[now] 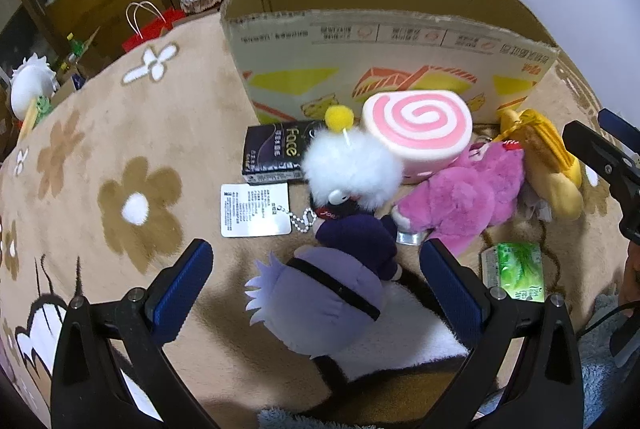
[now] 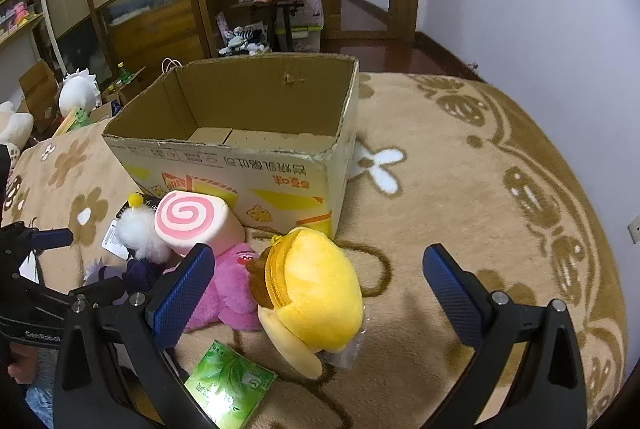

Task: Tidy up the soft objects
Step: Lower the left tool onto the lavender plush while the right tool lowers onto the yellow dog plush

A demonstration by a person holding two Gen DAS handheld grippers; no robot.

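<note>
An open cardboard box (image 1: 384, 69) (image 2: 224, 165) stands on the flowered blanket, empty inside. In front of it lie soft toys: a pink swirl roll cushion (image 1: 420, 129) (image 2: 196, 225), a white fluffy ball toy (image 1: 352, 165) (image 2: 138, 231), a pink plush (image 1: 460, 197) (image 2: 232, 289), a yellow plush (image 1: 548, 161) (image 2: 316, 289) and a purple doll (image 1: 324, 301) (image 2: 120, 275). My left gripper (image 1: 316, 281) is open, its fingers either side of the purple doll. My right gripper (image 2: 320, 285) is open, around the yellow plush, not touching.
A black tissue pack (image 1: 276, 153), a white tag (image 1: 256, 209) and a green tissue pack (image 1: 514, 269) (image 2: 228, 385) lie on the blanket (image 2: 460, 189). Shelves, a red bag (image 1: 148, 29) and clutter stand beyond the blanket's far edge. A wall is at the right.
</note>
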